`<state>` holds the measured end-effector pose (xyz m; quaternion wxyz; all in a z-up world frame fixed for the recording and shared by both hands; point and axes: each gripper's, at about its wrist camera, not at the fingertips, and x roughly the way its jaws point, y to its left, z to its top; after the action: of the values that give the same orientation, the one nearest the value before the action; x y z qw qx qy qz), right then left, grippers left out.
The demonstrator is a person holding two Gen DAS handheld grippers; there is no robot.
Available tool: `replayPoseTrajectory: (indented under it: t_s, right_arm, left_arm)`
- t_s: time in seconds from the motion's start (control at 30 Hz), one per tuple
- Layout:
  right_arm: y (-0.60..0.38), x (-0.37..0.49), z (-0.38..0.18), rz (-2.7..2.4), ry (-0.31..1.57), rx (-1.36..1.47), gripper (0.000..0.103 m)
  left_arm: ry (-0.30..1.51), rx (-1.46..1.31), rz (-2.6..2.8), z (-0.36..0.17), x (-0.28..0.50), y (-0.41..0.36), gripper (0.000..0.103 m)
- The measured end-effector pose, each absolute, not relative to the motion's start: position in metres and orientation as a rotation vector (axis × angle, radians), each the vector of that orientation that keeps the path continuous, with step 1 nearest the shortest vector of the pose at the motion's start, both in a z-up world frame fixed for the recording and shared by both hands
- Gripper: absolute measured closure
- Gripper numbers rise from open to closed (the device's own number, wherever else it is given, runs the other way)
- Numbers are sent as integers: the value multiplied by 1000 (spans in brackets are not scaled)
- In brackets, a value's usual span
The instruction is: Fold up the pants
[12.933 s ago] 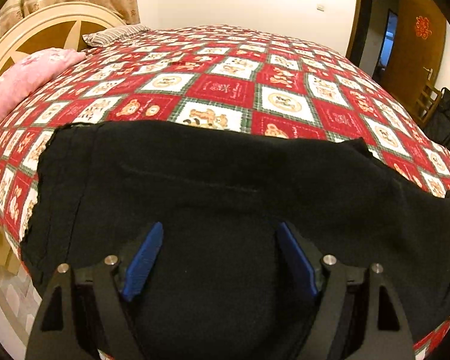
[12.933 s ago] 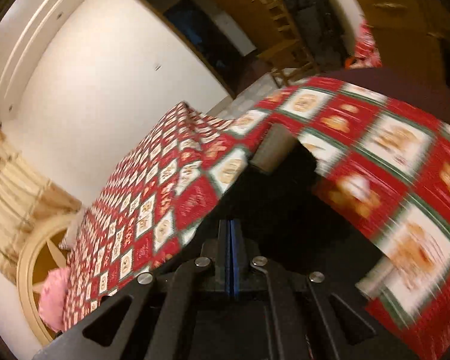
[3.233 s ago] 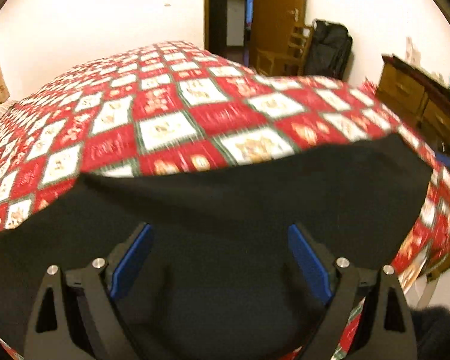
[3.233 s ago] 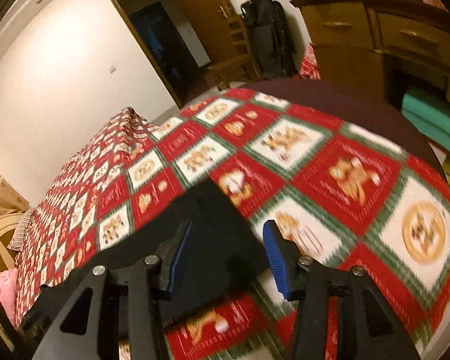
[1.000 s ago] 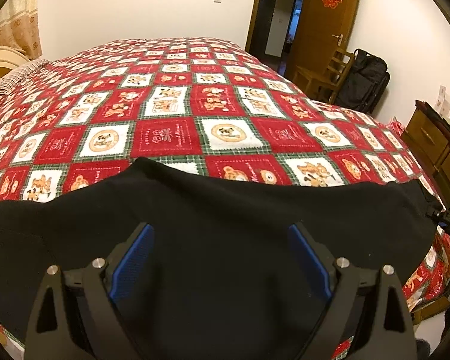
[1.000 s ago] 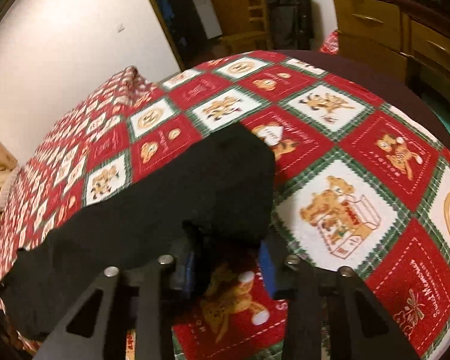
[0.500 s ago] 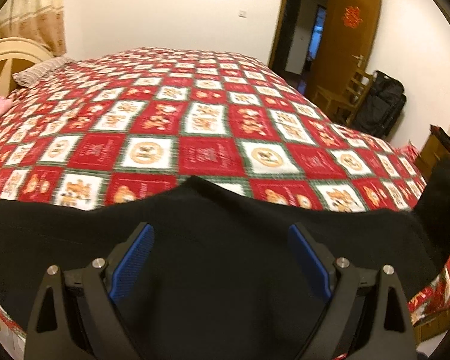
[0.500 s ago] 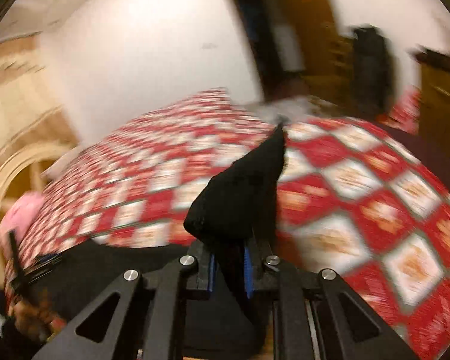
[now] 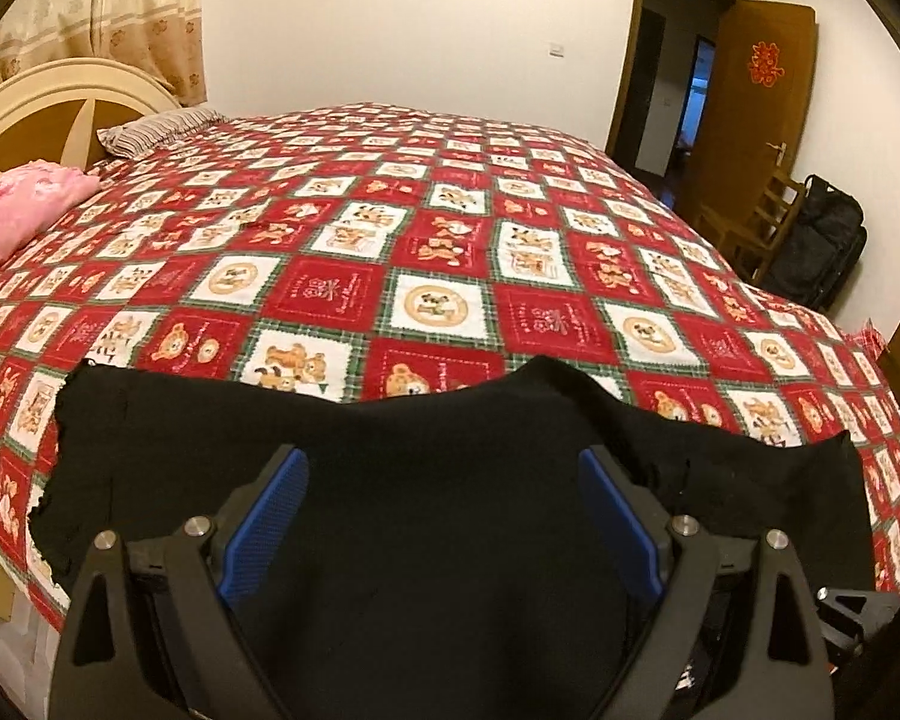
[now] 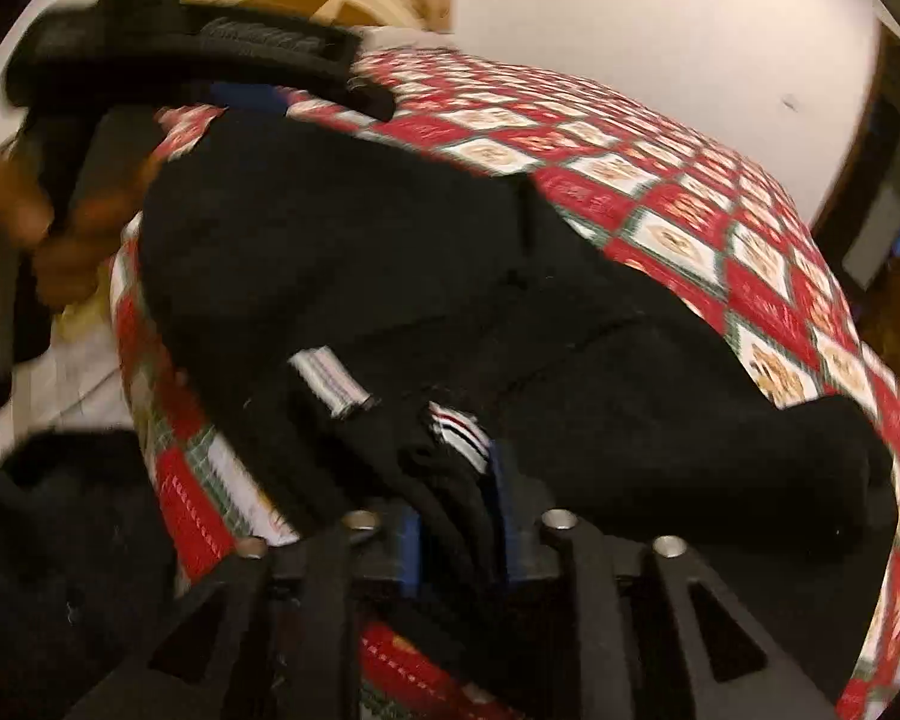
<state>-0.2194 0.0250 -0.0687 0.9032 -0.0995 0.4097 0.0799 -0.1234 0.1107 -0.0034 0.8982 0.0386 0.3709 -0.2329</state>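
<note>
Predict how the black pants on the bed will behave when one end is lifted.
The black pants look soft, so they will probably droop and bunch, as between the right gripper pads. The quilt may let them drag.

Light: warm, yellowish indoor light, moderately bright; its source is out of frame.
Left wrist view: sharp throughout; the bedspread point(image 9: 438, 252) pattern reads clearly.
Right wrist view: motion blur, strongest at the upper left and right edge.
Dark areas: the black pants point(image 9: 450, 480) show almost no detail.
Distortion: fisheye bulge bends the bed; black vignette fills the corners.
Glare: none visible.
</note>
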Motion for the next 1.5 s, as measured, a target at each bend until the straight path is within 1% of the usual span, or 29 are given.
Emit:
replayPoseTrajectory:
  t_s: [0.03, 0.07, 0.1, 0.23, 0.4, 0.47, 0.57, 0.7, 0.87, 0.93, 1.0, 1.07, 1.1, 1.13, 1.17, 1.23, 1.27, 1.37, 1.5]
  right_arm:
    - [23, -223, -66, 203, 850, -192, 55]
    - [19, -226, -62, 247, 854, -165, 45]
    - [15, -230, -58, 295, 852, -143, 43]
    - [-20, -245, -24, 411, 813, -1, 43]
    - [-109, -263, 13, 299, 712, 254, 43]
    - [-136, -271, 20, 182, 693, 288, 43]
    - [-186, -270, 19, -62, 713, 291, 43]
    - [-229, -268, 7, -149, 723, 374, 43]
    - [-235, -267, -10, -148, 750, 418, 43]
    - [-229, -270, -15, -146, 755, 413, 43]
    - [-226, -272, -17, -160, 758, 399, 43]
    - [-227, -275, -20, -187, 750, 407, 43]
    - [-230, -278, -20, -202, 740, 423, 43]
    - [-234, -281, -19, -217, 728, 441, 43]
    - [-237, -283, -19, -228, 718, 449, 43]
    - [-242, -290, -16, -263, 698, 456, 43]
    - [-244, -292, -15, -275, 692, 456, 43]
    - [-248, -297, -13, -299, 676, 465, 43]
    - [-250, -300, -11, -326, 671, 449, 43]
  left_arm:
    - [771, 84, -485, -5, -122, 109, 9]
    - [775, 86, -489, -6, -122, 107, 9]
    - [780, 88, -499, -7, -122, 104, 9]
    - [784, 116, -566, -6, -128, 88, 9]
    - [774, 166, -673, -2, -141, 68, 9]
    - [773, 181, -694, -2, -145, 61, 9]
    - [815, 224, -731, -11, -144, 44, 9]
    - [915, 201, -815, -29, -142, 25, 9]
    - [1012, 204, -866, -50, -146, 5, 9]
    - [997, 220, -865, -52, -152, -1, 9]
    - [987, 247, -912, -51, -159, -9, 19]
    - [978, 261, -950, -48, -166, -18, 34]
    - [972, 273, -954, -48, -167, -21, 38]
    - [962, 280, -952, -47, -167, -22, 51]
    - [959, 265, -952, -47, -165, -21, 69]
    - [1012, 151, -996, -46, -154, -12, 85]
    - [1027, 97, -1002, -46, -150, -7, 87]
    - [1006, 35, -1021, -41, -152, 6, 89]
    - [897, 9, -975, -26, -161, 30, 89]
